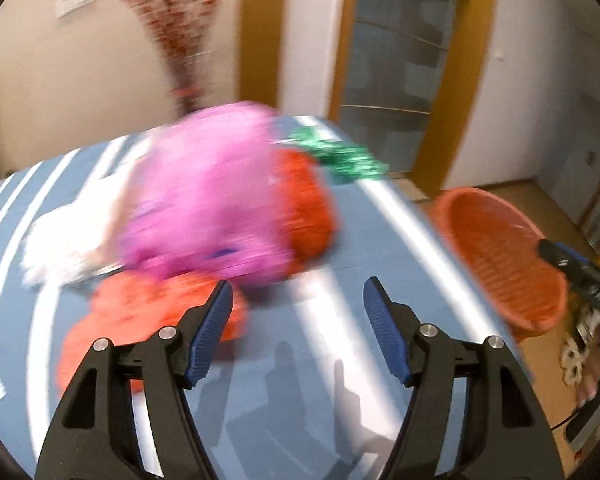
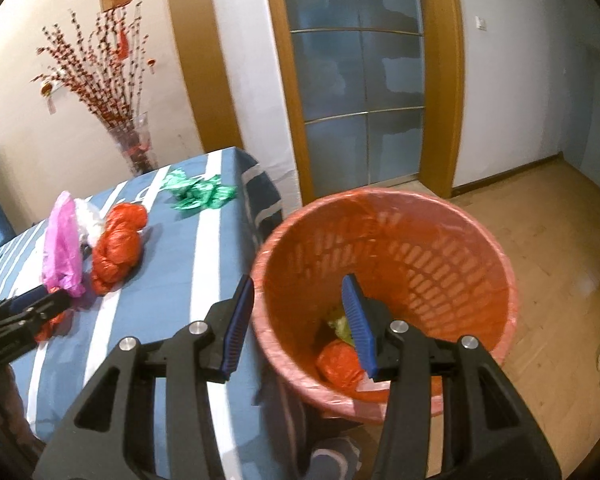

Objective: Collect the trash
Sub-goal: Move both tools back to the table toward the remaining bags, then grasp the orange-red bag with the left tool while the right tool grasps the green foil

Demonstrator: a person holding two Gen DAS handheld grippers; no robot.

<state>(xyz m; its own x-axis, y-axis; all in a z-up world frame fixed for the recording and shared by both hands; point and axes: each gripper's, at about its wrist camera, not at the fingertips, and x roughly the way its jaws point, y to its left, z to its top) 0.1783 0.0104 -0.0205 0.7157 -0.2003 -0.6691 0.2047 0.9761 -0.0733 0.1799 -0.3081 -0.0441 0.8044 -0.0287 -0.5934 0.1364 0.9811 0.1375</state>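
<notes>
1. your left gripper (image 1: 298, 304) stands wide open with nothing between its ribbed blue pads (image 1: 216, 320), low over the table (image 1: 340, 248); its left pad sits just in front of a crumpled red bag (image 1: 148, 320).
2. your right gripper (image 2: 298, 312) is open and empty too, poised over the near rim of the orange basket (image 2: 420, 248), one pad outside the rim and one over the inside.
3. the basket is a round plastic bin with slotted walls and a thin clear liner folded over its rim. at its bottom lie a red bag wad (image 2: 338, 364) and something yellow-green (image 2: 340, 326).
4. on the blue cloth with white stripes the trash is all thin, crinkled plastic: a pink bag (image 2: 62, 244) standing up beside a white bag (image 2: 88, 216), a second red bag (image 2: 118, 248) just right of them, and a green bag (image 2: 198, 194) well apart near the far edge.
5. the left wrist view is smeared by motion, so the pile's edges are unclear there.
6. behind the table stands a glass vase of red branches (image 2: 136, 148); a frosted door (image 2: 360, 76) with a wood frame rises behind the basket.
</notes>
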